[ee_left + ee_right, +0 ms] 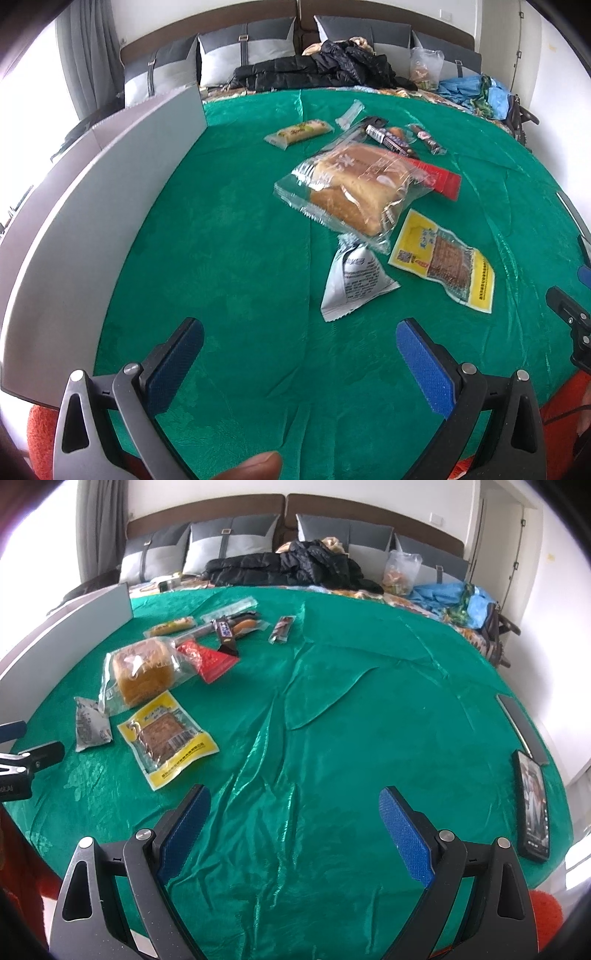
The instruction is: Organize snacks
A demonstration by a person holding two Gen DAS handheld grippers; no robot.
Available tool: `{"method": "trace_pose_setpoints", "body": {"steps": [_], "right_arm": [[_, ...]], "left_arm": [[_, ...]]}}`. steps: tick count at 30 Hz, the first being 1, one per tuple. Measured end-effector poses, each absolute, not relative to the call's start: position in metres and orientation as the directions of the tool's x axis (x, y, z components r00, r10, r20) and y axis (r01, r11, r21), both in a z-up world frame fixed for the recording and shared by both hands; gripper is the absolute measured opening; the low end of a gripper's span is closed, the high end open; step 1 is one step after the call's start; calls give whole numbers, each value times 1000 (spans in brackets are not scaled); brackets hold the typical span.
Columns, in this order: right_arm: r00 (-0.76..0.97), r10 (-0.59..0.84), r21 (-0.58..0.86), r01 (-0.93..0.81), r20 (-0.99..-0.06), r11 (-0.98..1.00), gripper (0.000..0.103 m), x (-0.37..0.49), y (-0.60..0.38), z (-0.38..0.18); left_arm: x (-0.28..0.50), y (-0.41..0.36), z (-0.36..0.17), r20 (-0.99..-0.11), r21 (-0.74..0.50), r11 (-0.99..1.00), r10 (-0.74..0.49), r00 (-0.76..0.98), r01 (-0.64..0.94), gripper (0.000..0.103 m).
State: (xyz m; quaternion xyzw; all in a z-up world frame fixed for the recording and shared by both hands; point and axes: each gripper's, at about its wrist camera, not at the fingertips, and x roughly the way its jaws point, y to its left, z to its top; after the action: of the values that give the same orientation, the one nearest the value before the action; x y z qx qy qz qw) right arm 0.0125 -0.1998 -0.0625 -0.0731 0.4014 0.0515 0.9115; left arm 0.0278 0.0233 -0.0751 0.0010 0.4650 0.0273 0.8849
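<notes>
At nine o'clock in the left wrist view a grey board (92, 206) stands upright along the edge of the green-covered tabletop (229, 266). The left gripper (299, 345) hangs above bare cloth at six o'clock, its blue-padded fingers (424, 365) wide apart and holding nothing. The snacks lie loose on the cloth from centre toward one o'clock. A silver triangular packet (352, 280) sits just past the fingers, its tip touching the clear bread bag (354, 188) beyond it. Just beside the packet, toward three o'clock, lies a yellow packet of dried meat (447, 260). A red wrapper (445, 179) pokes out from under the bread bag's far side. Farther off, toward twelve o'clock, are a pale yellow snack bar (299, 132), a small clear sachet (350, 114), a dark candy bar (388, 139) and a brown stick snack (428, 139). In the right wrist view the same cluster fills ten o'clock, well apart from the right gripper (293, 821), which hovers over wrinkled cloth with its fingers (404, 834) spread and empty. At three o'clock a black phone (533, 805) lies flat near the tabletop's edge. Beyond the tabletop, at twelve o'clock, a black jacket (291, 566) is heaped on a bed against grey pillows (229, 542).
</notes>
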Motion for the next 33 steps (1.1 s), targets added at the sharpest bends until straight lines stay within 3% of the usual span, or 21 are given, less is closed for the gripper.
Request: {"method": "trace_pose_setpoints", "body": {"steps": [14, 33], "right_arm": [[575, 33, -45, -121, -818, 992, 94, 24, -212, -84], [511, 49, -11, -114, -858, 993, 95, 29, -218, -97]], "left_arm": [[38, 44, -108, -880, -9, 995, 40, 473, -101, 103], [42, 43, -109, -883, -3, 995, 43, 466, -98, 103]]}}
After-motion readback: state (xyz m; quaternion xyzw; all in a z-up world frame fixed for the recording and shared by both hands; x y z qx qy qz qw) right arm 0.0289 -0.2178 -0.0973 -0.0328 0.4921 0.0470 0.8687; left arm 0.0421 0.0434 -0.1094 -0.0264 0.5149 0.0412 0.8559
